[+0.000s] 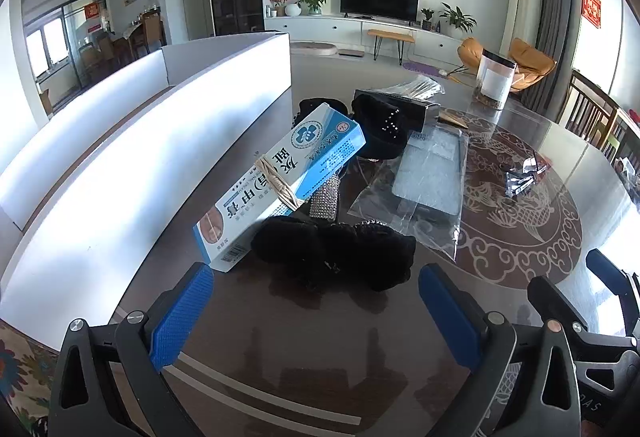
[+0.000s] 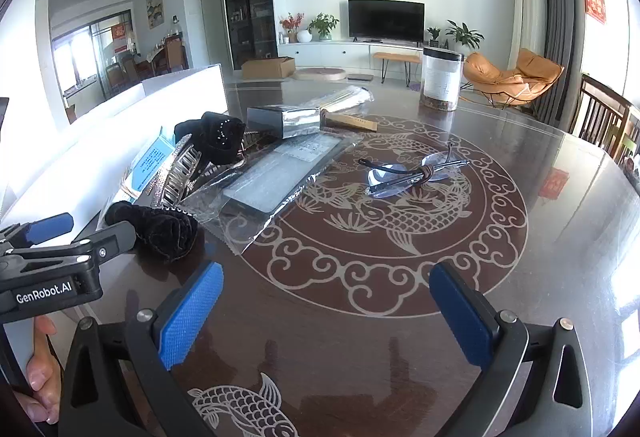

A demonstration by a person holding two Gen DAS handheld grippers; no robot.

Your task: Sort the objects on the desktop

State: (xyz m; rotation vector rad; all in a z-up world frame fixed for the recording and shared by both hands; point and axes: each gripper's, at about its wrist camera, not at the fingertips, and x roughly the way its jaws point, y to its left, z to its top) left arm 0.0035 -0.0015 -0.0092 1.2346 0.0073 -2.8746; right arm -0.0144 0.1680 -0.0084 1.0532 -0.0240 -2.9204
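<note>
Both sets of fingers seen spread wide, nothing held. Left gripper (image 1: 312, 301) poised just short of black fabric item (image 1: 336, 255); blue-white box (image 1: 280, 181) with rubber band shown leaning beside white bin (image 1: 168, 141). Only right gripper (image 2: 324, 301) view reveals folded glasses (image 2: 412, 173) on table (image 2: 560, 237), well apart.

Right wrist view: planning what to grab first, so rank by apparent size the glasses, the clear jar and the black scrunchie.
1. Clear jar
2. Glasses and black scrunchie: they look alike in size, and the scrunchie is nearer, so no ranking.
</note>
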